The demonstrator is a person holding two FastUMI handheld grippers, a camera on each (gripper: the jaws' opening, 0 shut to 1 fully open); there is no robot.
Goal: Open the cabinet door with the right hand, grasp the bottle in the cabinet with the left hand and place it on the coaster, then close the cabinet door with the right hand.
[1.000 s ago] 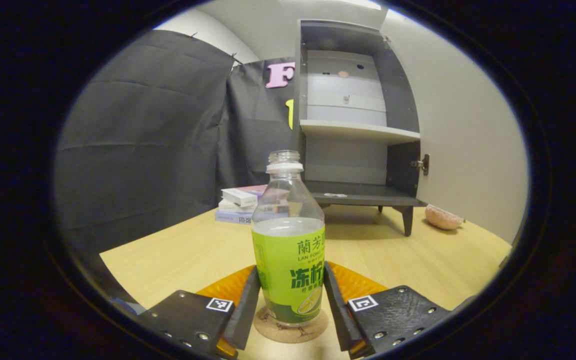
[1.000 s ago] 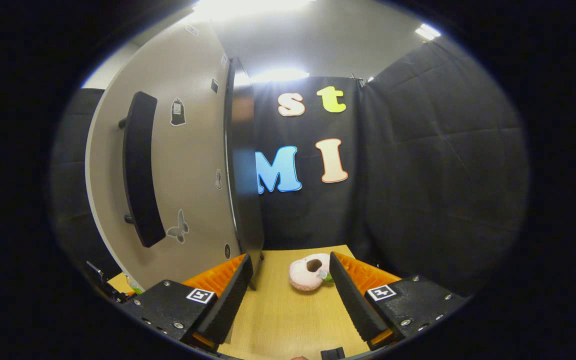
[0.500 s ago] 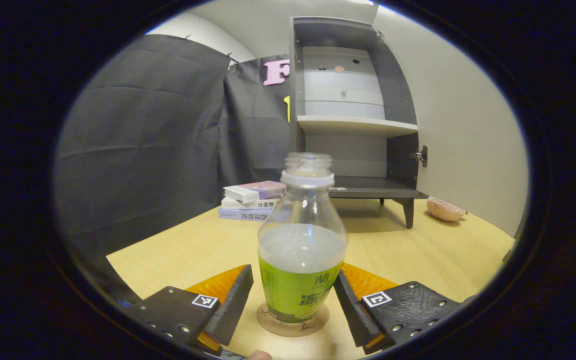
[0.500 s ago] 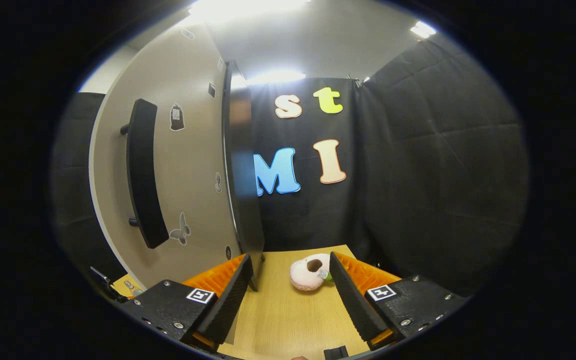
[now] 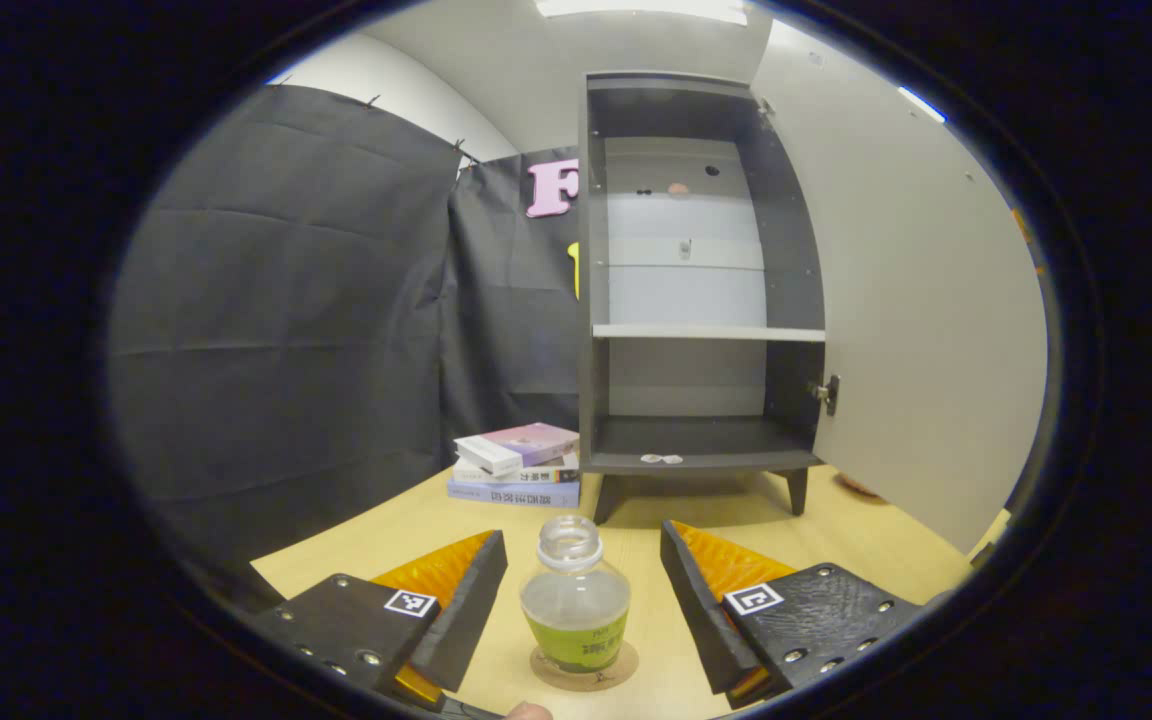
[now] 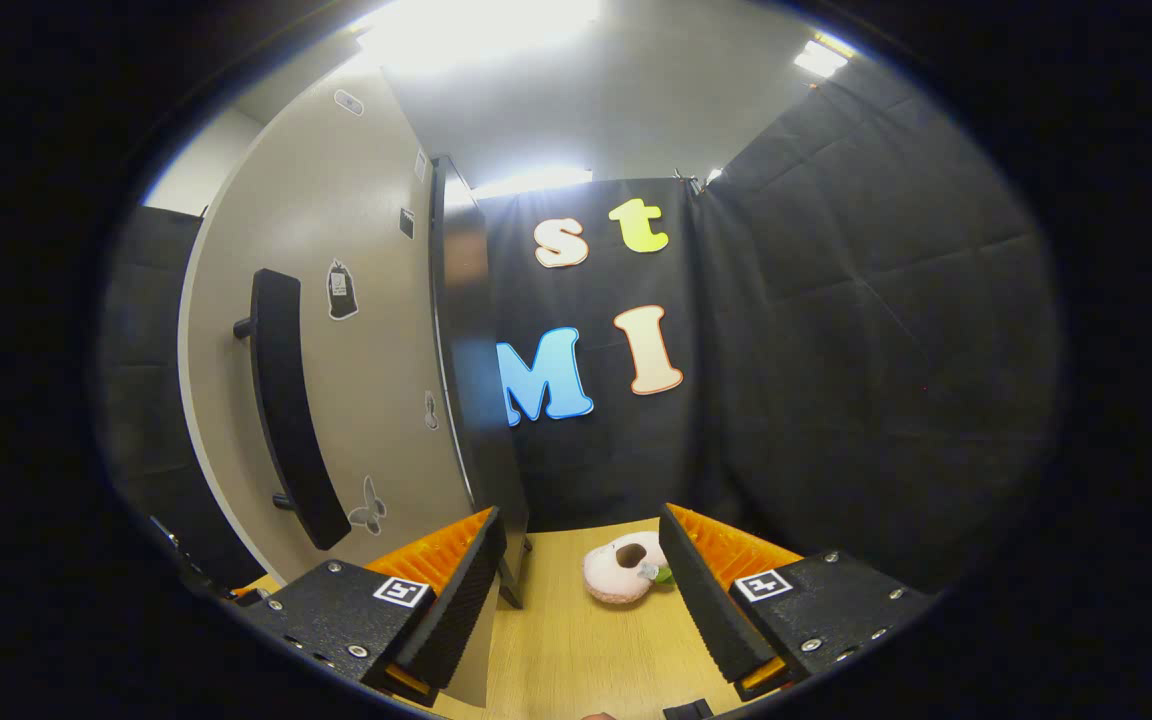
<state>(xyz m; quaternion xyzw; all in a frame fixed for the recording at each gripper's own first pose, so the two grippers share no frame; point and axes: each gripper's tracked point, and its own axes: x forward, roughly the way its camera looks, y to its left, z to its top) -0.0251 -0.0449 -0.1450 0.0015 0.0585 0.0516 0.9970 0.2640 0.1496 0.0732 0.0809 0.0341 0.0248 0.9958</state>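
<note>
In the left gripper view a clear bottle (image 5: 576,610) with a green label and no cap stands upright on a round cork coaster (image 5: 584,668) on the wooden table. My left gripper (image 5: 584,585) is open, its fingers apart on either side of the bottle and clear of it. Behind stands the dark cabinet (image 5: 696,290), shelves bare, its pale door (image 5: 921,330) swung wide to the right. In the right gripper view my right gripper (image 6: 581,590) is open and holds nothing. The door's outer face (image 6: 346,360) with its dark bar handle (image 6: 291,410) stands just left of it.
A stack of books (image 5: 516,465) lies left of the cabinet's legs. A pink plush toy (image 6: 624,572) rests on the table (image 6: 576,650) ahead of the right gripper, beside the cabinet's side panel (image 6: 471,370). Black cloth walls close the booth.
My left gripper has let go of the bottle and drawn up and back, leaving it standing on the coaster. The right gripper has tilted slightly; the door is unmoved.
</note>
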